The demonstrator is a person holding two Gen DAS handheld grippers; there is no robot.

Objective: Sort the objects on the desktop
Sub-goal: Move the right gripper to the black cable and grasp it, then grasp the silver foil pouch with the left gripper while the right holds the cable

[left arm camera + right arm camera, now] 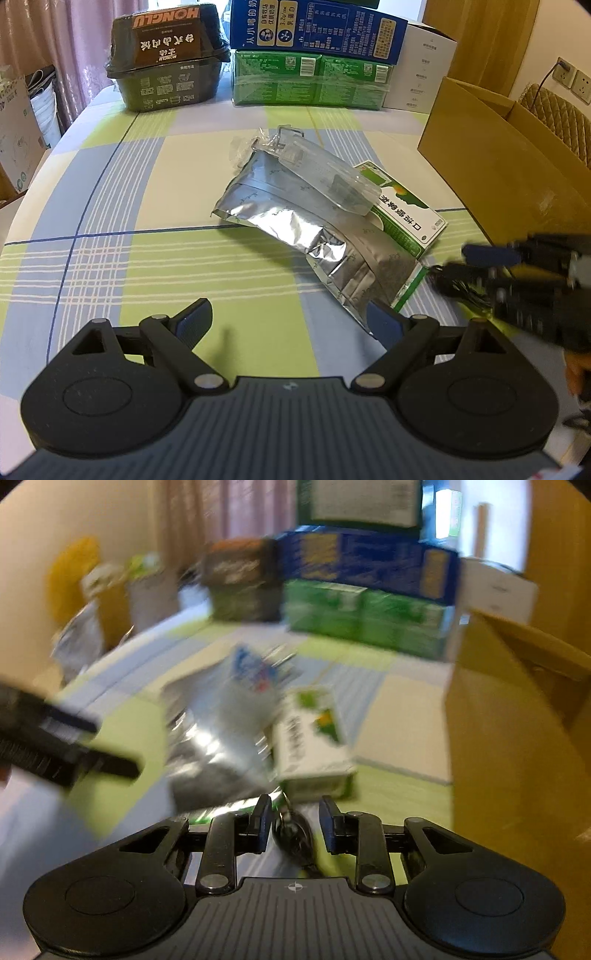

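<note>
- Across the whole near view lies the checked tablecloth [110, 236] in blue, green and white, covering the table.
- On the right stands an open cardboard box [491, 162], its brown wall close to the pile of loose items.
- Along the far edge stand a blue milk carton [314, 27] stacked on a green shrink-wrapped pack [310, 81], a black HONGLU meal tub [166, 62] to their left and a white box [424, 70] to their right.
- At the centre lies a crumpled silver foil pouch [295, 225], with a clear plastic blister pack [325, 173] resting on its far part.
- Partly under the pouch, to the right, lies a green-and-white medicine box [406, 210].
- The left gripper [288, 321] hovers low over the cloth, jaws wide apart and empty, its right pad just beside the pouch's near corner.
- The right gripper [293, 825] sits near the medicine box, blurred, jaws narrowed around a small black object [295, 834]; contact with the pads cannot be told.
</note>
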